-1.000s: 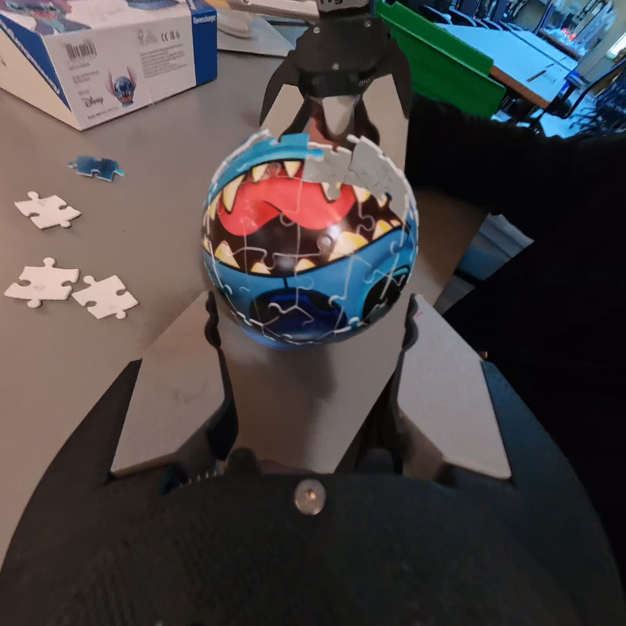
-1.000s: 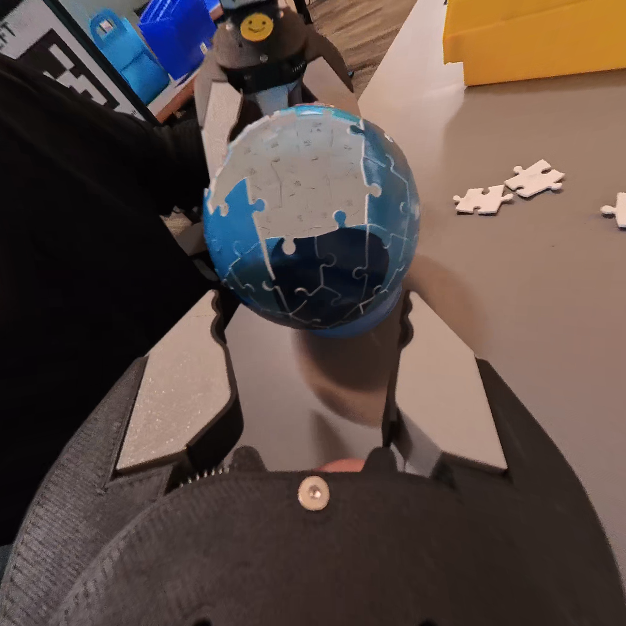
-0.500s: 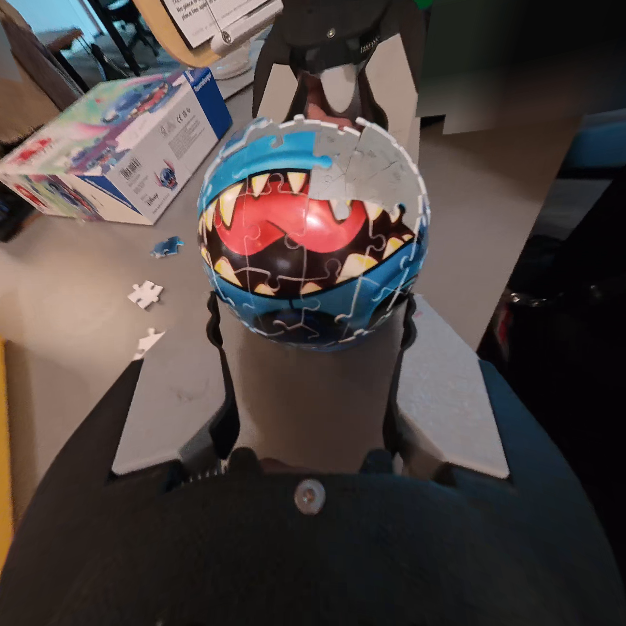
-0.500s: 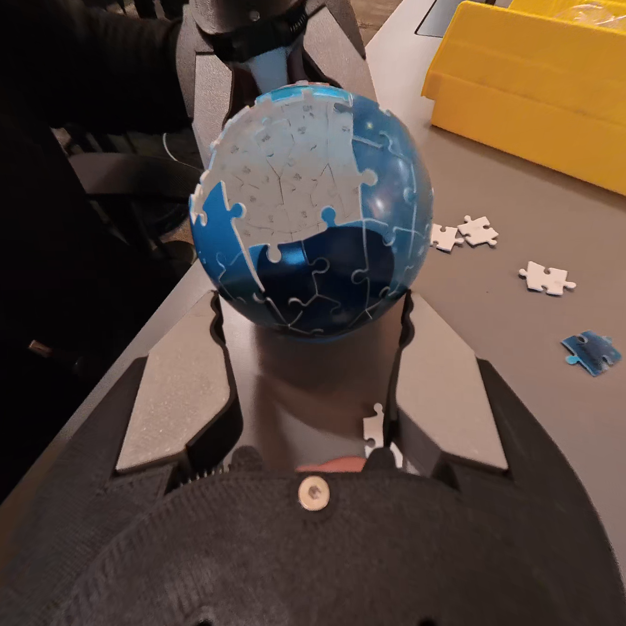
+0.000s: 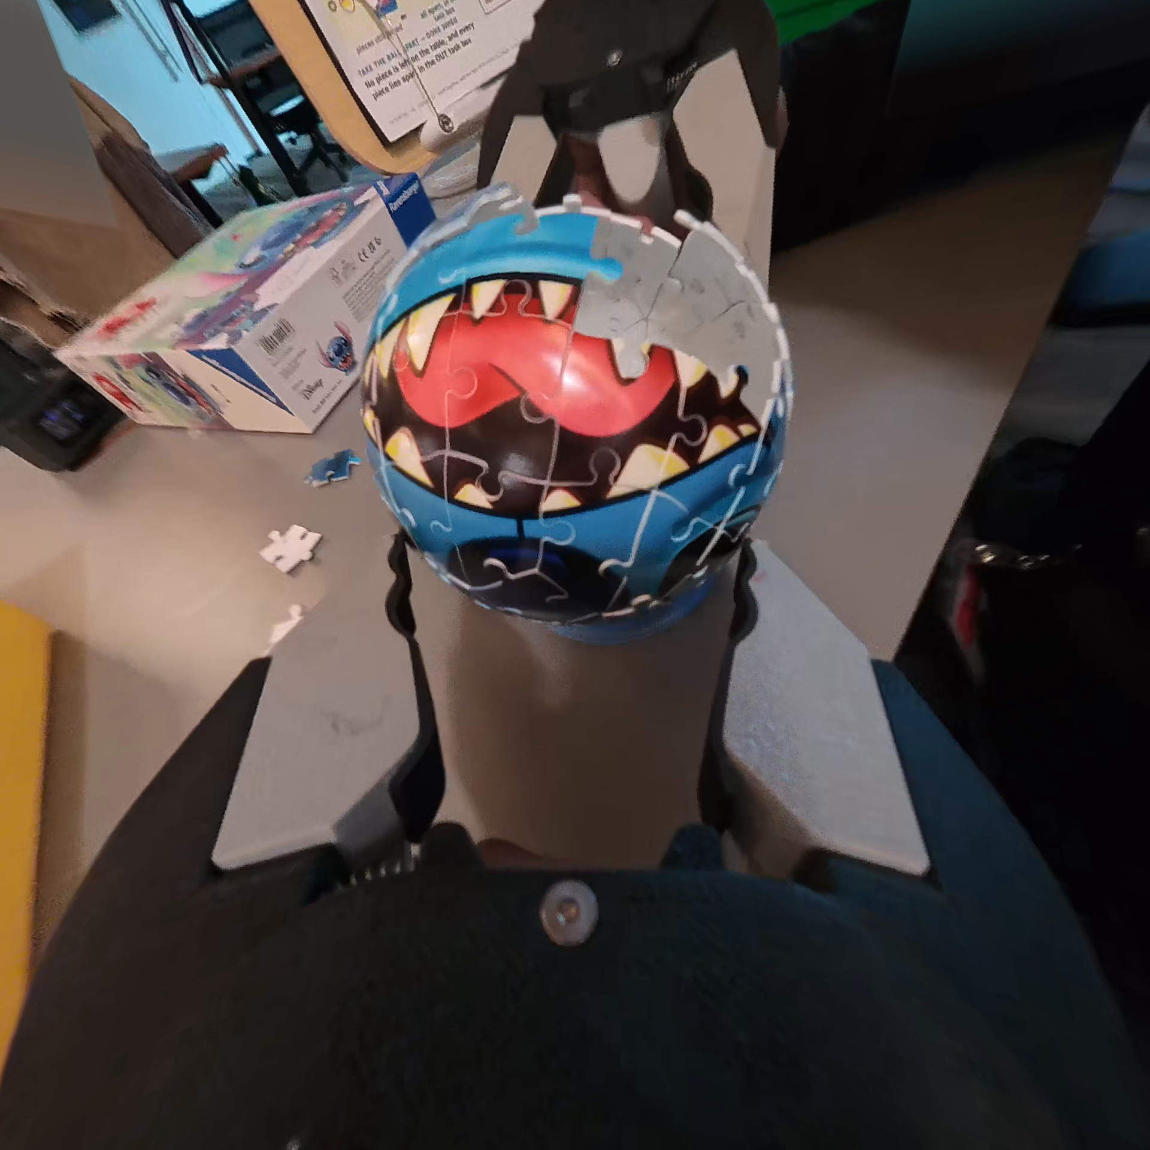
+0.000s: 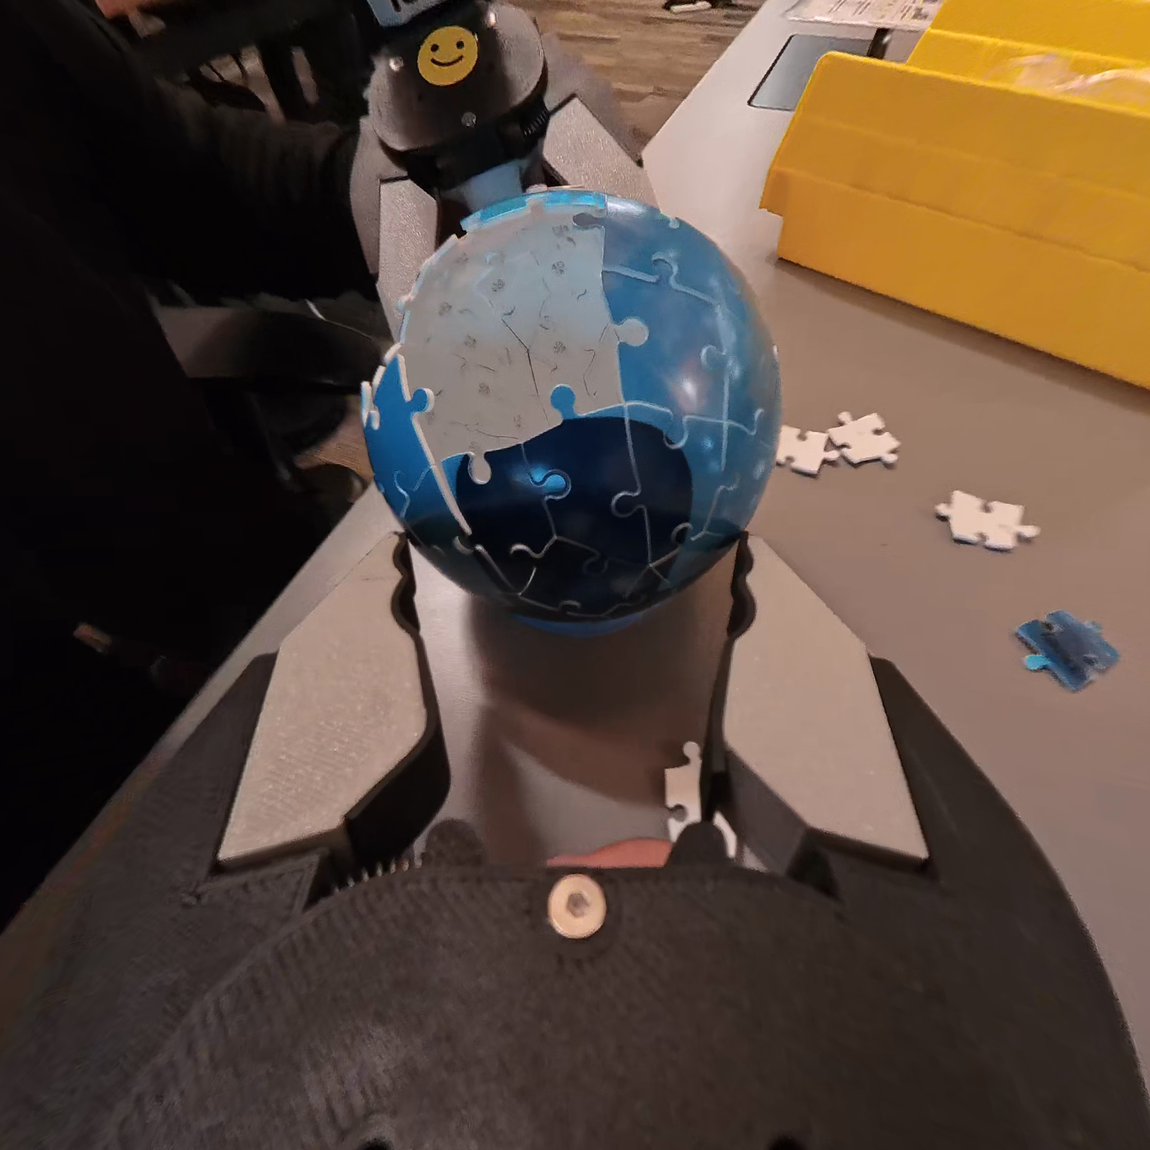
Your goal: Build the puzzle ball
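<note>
The puzzle ball (image 5: pixel 560 404) shows a toothed red mouth on blue. It has a gap near its top where the white insides of pieces show (image 6: pixel 516 348). A blue base ring (image 6: pixel 572 622) sits under it. My left gripper (image 5: pixel 572 554) has its wide-set fingertips against the ball's lower sides. My right gripper (image 6: pixel 569 547) holds the ball the same way from the opposite side. Each gripper shows behind the ball in the other's view, the right one (image 5: pixel 622 93) and the left one (image 6: pixel 454 93). The ball is near the grey table's (image 6: pixel 871 348) edge.
The puzzle box (image 5: pixel 236 336) lies at the back left. Loose pieces lie on the table: a blue one (image 6: pixel 1067 647), white ones (image 6: pixel 837 442) (image 6: pixel 986 519) and one under my right gripper (image 6: pixel 681 784). Yellow bins (image 6: pixel 964 186) stand at the right. A person's dark sleeve (image 6: pixel 155 249) is on the left. About 8 cm separates my left fingertips from my right.
Both grippers and the ball have swung round together over the table; the box, bins and loose pieces shifted in view while the ball stayed put between the fingers.
</note>
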A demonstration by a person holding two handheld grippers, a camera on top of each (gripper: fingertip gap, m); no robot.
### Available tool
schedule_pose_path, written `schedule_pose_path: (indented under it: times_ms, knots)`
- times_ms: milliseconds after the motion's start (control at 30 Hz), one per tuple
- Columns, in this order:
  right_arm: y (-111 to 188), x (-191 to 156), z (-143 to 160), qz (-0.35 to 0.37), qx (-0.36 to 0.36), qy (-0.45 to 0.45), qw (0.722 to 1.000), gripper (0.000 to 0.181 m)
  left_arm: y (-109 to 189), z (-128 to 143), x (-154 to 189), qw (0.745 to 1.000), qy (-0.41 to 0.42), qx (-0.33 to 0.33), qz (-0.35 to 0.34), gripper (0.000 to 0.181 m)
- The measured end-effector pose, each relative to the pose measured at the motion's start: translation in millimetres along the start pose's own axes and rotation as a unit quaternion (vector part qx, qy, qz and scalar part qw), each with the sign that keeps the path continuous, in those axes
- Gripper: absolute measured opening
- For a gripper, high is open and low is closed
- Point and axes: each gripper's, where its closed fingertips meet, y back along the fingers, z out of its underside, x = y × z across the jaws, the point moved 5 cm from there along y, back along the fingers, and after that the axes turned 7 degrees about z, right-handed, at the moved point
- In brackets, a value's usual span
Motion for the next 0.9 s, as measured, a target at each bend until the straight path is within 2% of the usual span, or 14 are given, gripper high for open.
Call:
schedule_pose_path:
  times_ms: [67,167,333,433,567,633,700,733,800,900]
  knots:
    - [0,-2,-1,0.03,-0.009,0.046,0.998,0.1,-1,1,0,0.999,-0.025,-0.015,-0.012,0.102]
    - [1,-4,-3,0.048,-0.017,0.067,0.996,0.1,-1,4,3,0.999,-0.012,-0.034,0.007,0.108]
    - [14,3,-4,0.031,-0.002,0.032,0.999,0.099,8,-5,0,0.997,0.048,0.026,0.045,0.108]
    - [32,10,-13,0.028,0.018,0.018,0.999,0.097,12,-11,-2,0.997,0.05,0.047,0.046,0.107]
    - [60,15,-42,0.042,0.046,0.015,0.998,0.071,28,-26,-1,0.995,0.046,0.071,0.047,0.097]
    - [63,19,-59,0.056,0.037,0.0,0.998,0.042,35,-38,-4,0.995,0.054,0.079,0.037,0.079]
    - [58,23,-75,0.074,0.016,-0.004,0.997,0.009,40,-52,-9,0.995,0.057,0.082,0.021,0.07]
    - [52,22,-82,0.075,0.006,-0.003,0.997,0.0,41,-57,-14,0.995,0.061,0.08,0.004,0.057]
    - [37,17,-93,0.059,-0.013,-0.004,0.998,0.0,38,-63,-22,0.994,0.087,0.065,-0.011,0.054]
    - [17,9,-105,0.045,-0.033,0.005,0.998,0.001,29,-62,-18,0.993,0.101,0.053,0.021,0.062]
